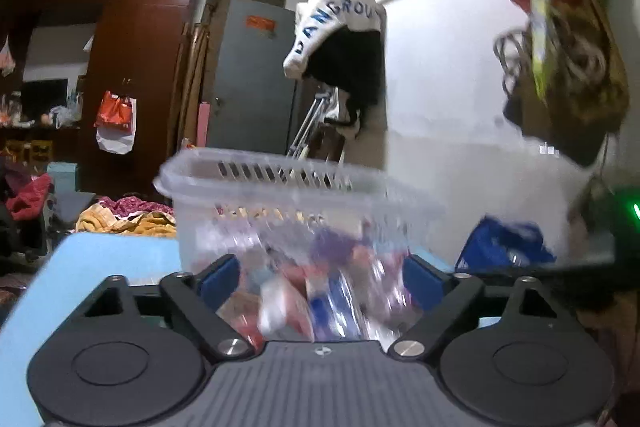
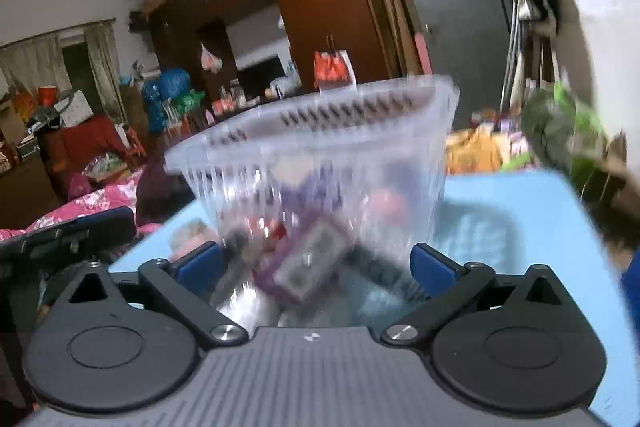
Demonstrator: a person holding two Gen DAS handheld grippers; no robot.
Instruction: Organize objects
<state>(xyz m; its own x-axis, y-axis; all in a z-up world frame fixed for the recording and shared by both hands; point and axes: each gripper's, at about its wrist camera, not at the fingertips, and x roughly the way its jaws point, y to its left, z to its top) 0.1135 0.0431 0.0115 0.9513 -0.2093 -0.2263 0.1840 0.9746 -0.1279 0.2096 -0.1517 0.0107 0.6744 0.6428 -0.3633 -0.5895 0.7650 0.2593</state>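
Observation:
A clear plastic basket (image 1: 288, 187) with a slotted rim stands on a light blue table (image 1: 116, 255). It holds several small packets and objects, blurred. My left gripper (image 1: 320, 283) is open, its blue pads wide apart on either side of the basket's near wall. In the right wrist view the same basket (image 2: 320, 147) stands close in front, with a purple-edged box (image 2: 308, 267) seen through its wall. My right gripper (image 2: 316, 267) is open, pads spread beside the basket's base. Neither gripper holds anything.
A blue packet (image 1: 504, 239) lies on the table right of the basket. A bag (image 1: 568, 39) of items hangs at the upper right. The other gripper (image 2: 68, 235) shows at the left. A brown wardrobe (image 1: 132, 39), a grey door and a cluttered bed lie beyond.

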